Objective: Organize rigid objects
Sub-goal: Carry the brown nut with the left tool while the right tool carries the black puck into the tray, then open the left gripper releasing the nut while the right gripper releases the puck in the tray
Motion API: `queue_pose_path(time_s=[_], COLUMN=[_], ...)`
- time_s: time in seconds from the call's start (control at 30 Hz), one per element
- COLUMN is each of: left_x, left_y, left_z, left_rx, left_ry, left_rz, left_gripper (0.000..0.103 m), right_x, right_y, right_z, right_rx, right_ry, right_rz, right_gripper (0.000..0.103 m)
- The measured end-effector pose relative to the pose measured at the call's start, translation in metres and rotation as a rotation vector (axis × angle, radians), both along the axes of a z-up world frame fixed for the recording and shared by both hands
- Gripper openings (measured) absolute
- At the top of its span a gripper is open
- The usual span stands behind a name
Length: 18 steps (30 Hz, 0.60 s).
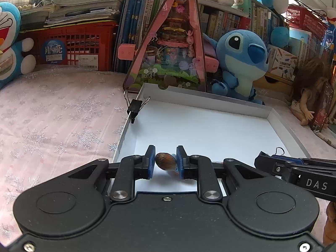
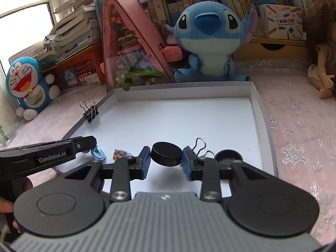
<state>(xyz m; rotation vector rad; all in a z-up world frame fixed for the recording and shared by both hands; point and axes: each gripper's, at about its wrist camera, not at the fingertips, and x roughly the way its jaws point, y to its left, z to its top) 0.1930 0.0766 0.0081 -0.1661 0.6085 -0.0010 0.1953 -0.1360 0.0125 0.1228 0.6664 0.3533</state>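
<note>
Low in frame over the white tray [image 1: 210,130], the left gripper [image 1: 166,161] clenches a small brown nut-like object [image 1: 165,161] across its middle, possibly a walnut: light, hard, smooth enough to roll. The right gripper [image 2: 166,157] clamps a black round lid [image 2: 166,155] by its rim.

tray [image 2: 257,113] middle bare, binder clip [image 2: 90,110] (left rim) protruding

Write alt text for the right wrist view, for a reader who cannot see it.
The right gripper clamps a black round lid above a shallow white tray. A binder clip grips the tray's left wall, and a blue Stitch plush sits behind it.
</note>
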Motion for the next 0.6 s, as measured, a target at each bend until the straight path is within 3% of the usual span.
queue_pose_path(time_s=[0.3, 0.6], left_x=[0.001, 0.001], left_y=[-0.002, -0.004], left_z=[-0.002, -0.002], left_rx=[0.031, 0.038], left_ry=[-0.003, -0.006], left_rz=[-0.003, 0.002], left_gripper=[0.020, 0.021], right_x=[0.001, 0.000], right_y=[0.013, 0.008], right_z=[-0.004, -0.005], right_rx=[-0.042, -0.006], right_ry=[-0.004, 0.004], right_rz=[0.026, 0.021], right_gripper=[0.039, 0.042])
